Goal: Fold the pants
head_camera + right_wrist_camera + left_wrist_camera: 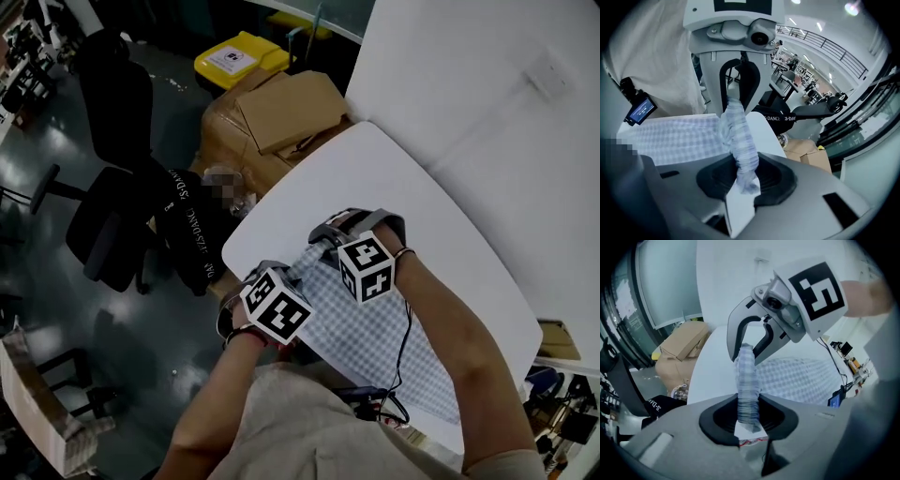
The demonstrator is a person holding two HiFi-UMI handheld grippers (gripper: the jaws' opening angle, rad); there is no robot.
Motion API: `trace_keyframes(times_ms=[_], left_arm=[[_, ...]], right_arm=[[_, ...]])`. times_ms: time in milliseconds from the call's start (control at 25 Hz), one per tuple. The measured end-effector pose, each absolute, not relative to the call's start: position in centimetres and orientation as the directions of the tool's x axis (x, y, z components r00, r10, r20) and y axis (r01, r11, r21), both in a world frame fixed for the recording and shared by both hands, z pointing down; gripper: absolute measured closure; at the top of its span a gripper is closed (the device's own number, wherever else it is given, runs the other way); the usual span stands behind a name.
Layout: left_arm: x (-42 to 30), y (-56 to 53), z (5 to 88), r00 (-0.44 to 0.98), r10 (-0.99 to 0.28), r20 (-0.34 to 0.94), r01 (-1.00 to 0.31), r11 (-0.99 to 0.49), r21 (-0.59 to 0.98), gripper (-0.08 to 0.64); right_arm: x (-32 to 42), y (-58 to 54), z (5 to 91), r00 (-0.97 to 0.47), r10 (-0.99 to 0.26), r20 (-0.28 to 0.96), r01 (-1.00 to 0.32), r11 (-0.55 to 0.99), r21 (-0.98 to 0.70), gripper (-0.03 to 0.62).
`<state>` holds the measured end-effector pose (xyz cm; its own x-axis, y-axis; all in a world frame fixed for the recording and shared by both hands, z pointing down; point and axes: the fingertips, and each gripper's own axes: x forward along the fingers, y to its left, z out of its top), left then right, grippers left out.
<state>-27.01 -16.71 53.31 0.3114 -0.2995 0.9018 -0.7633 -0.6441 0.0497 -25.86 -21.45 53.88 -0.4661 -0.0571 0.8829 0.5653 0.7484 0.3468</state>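
While both hands hover over the near-left end of the white table [394, 169], each gripper has a pinch on the pants [375, 342].

L gripper [748, 418]: jaws drawn in on a gathered rope of the blue-white check cloth, pads pressing it from both sides. Nothing else between them.

R gripper [743, 180]: same picture. Jaws closed onto a twisted bunch of the check cloth, which hangs a little past the pads.

L gripper view: the gathered strip runs from the L jaws straight up to the R gripper's jaws, so both grips are on one stretch of edge, close together. R gripper view confirms from the other side.

Head view: L marker cube [277, 307] and R marker cube [366, 267] sit side by side, the R one further up the table. Both grippers point steeply down. Pinched edge is at the end of the pants nearest the table's rounded corner. Rest of the pants lies spread flat on the table, running back toward the person's body.

Other items:
- thin black cable [405, 323] drops beside the R forearm, across the flat cloth.
- small device w/ lit blue screen [641, 108] at the pants' far end from the grips.
- off the table, on dark floor: cardboard box [281, 112], yellow bin [239, 58] behind it, black office chair [117, 187], black bag w/ white lettering [192, 234].
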Motion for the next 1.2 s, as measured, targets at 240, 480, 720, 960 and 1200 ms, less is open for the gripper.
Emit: trace_keyframes(times_ms=[240, 480, 720, 960, 1200], left_arm=[[-19.0, -12.7, 50.1, 0.318, -0.311, 0.896, -0.704, -0.711, 0.003, 0.456], [-10.2, -8.2, 47.6, 0.327, -0.328, 0.886, -0.657, -0.753, -0.036, 0.456], [-2.2, -3.0, 44.2, 0.365, -0.334, 0.869, -0.608, -0.792, -0.049, 0.456], [7.4, 3.0, 41.7, 0.436, -0.29, 0.852, -0.524, -0.851, -0.021, 0.456], [16.6, 8.7, 42.4, 0.505, -0.176, 0.845, -0.425, -0.903, 0.065, 0.456]], right_arm=[[-17.8, -17.5, 50.9, -0.514, -0.125, 0.848, 0.483, 0.775, 0.407, 0.486], [-9.0, -13.1, 48.5, -0.528, -0.184, 0.829, 0.419, 0.793, 0.443, 0.485], [-1.0, -7.9, 45.3, -0.537, -0.233, 0.811, 0.357, 0.808, 0.469, 0.485], [8.4, -2.0, 43.0, -0.537, -0.272, 0.799, 0.282, 0.835, 0.473, 0.483], [18.3, 3.9, 43.6, -0.485, -0.3, 0.821, 0.212, 0.871, 0.443, 0.483]])
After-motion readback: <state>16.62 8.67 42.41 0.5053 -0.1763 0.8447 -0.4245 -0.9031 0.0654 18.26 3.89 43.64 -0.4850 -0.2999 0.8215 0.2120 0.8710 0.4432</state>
